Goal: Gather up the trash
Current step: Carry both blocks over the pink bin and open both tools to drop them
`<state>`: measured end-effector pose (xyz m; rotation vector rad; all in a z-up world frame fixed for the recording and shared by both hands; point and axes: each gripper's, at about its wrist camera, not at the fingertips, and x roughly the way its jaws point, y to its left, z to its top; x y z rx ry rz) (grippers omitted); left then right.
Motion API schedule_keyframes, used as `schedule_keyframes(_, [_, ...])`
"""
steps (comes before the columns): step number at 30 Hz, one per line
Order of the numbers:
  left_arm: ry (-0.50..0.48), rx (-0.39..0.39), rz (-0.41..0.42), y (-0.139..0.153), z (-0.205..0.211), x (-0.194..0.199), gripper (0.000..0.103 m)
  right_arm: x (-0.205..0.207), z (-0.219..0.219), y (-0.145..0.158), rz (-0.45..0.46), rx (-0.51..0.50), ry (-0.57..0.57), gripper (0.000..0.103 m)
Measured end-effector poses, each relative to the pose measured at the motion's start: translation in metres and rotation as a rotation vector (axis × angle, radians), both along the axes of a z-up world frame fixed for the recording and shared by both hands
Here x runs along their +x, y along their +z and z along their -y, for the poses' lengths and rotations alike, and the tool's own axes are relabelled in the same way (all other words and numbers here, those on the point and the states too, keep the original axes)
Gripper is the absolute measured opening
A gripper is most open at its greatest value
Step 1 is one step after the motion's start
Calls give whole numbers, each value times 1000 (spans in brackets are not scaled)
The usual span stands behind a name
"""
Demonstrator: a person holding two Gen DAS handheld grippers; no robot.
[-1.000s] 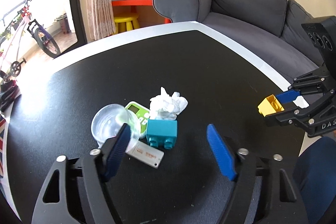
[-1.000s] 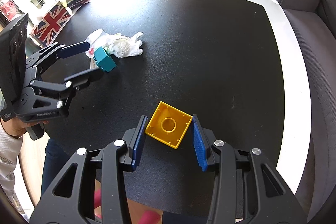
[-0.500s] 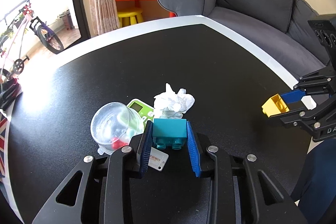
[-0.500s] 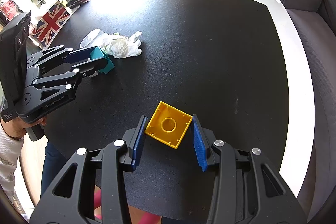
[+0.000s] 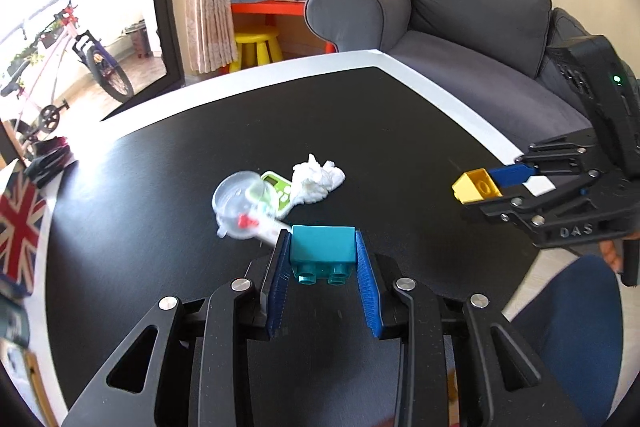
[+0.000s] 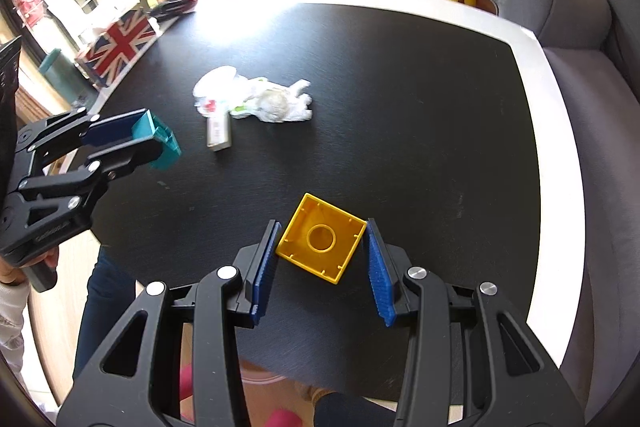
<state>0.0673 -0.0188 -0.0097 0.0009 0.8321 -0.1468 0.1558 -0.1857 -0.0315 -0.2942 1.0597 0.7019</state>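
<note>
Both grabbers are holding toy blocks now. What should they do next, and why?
Probably carry both blocks off the table to wherever things get collected. The left gripper clamps the teal block, the right gripper the yellow block, while the tissue remains.

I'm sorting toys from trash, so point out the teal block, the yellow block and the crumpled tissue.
teal block [image 5: 322, 247], left wrist view, top face.
yellow block [image 6: 322, 238], right wrist view, hollow underside.
crumpled tissue [image 5: 318, 179], left wrist view, middle of the wad.

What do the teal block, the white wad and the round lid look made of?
Teal block: hard glossy plastic, moulded studs, sharp edges. White wad: probably tissue paper, matte and crumpled. Round lid: likely thin clear plastic, see-through with glare.
</note>
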Motion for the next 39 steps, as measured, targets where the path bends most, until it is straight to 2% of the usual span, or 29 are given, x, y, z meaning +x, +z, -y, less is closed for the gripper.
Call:
schedule_keyframes(8, [15,-45,6,7,3,-55,32,-54,3,12,69,18,58,42])
schedule_keyframes(14, [7,-68,0,-1,11,-94,32,-100,14,2,78,42,93,42])
schedule_keyframes(23, [4,-114,-99,-44,23,-130,32,-150,21,-25,32,47,151,42])
schedule_keyframes(30, [2,-152,-179,-78,32,-140,32,-169,17,-59,-61,44,183,42])
schedule_keyframes(37, [7,-165,-204,-83,34,-142,32,-169,16,-66,-101,68,198,43])
schedule_keyframes(38, [13,-160,-202,-83,33,-142,35,-169,17,-66,-99,69,196,61])
schedule_keyframes(39, [18,-156,-201,-83,34,-141,53,-167,18,-66,-96,71,192,83])
